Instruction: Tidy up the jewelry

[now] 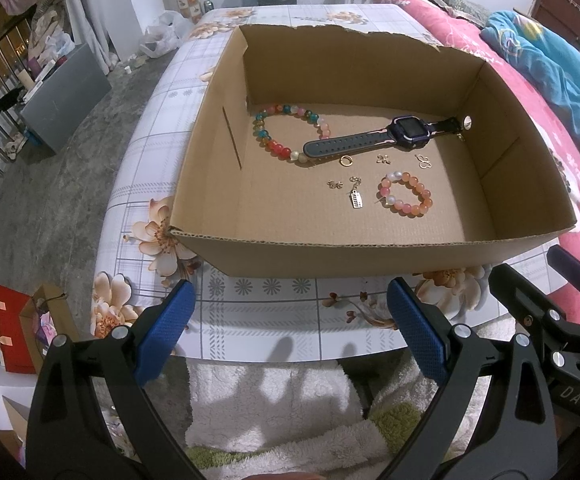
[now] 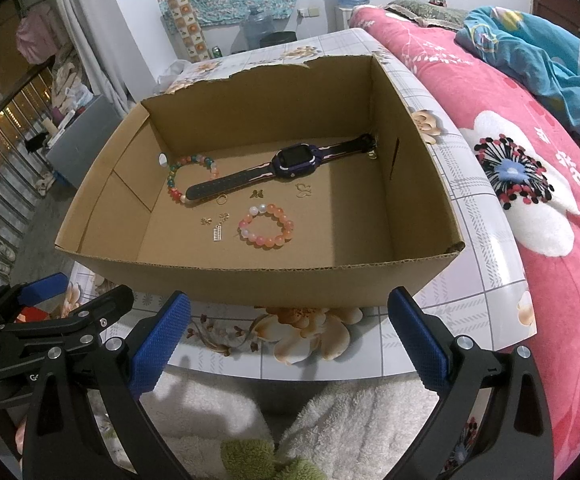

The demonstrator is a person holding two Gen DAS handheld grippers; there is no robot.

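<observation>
An open cardboard box stands on the floral-topped table. On its floor lie a multicoloured bead bracelet, a dark smartwatch, a pink-orange bead bracelet, a gold ring, and several small gold charms. My left gripper hangs open in front of the box's near wall, holding nothing. Beside it, my right gripper is open and holds nothing as well.
A bed with a pink floral cover and a blue blanket runs along the table's right side. A white fluffy rug lies below the table's front edge. A grey box and gift bags stand on the floor at the left.
</observation>
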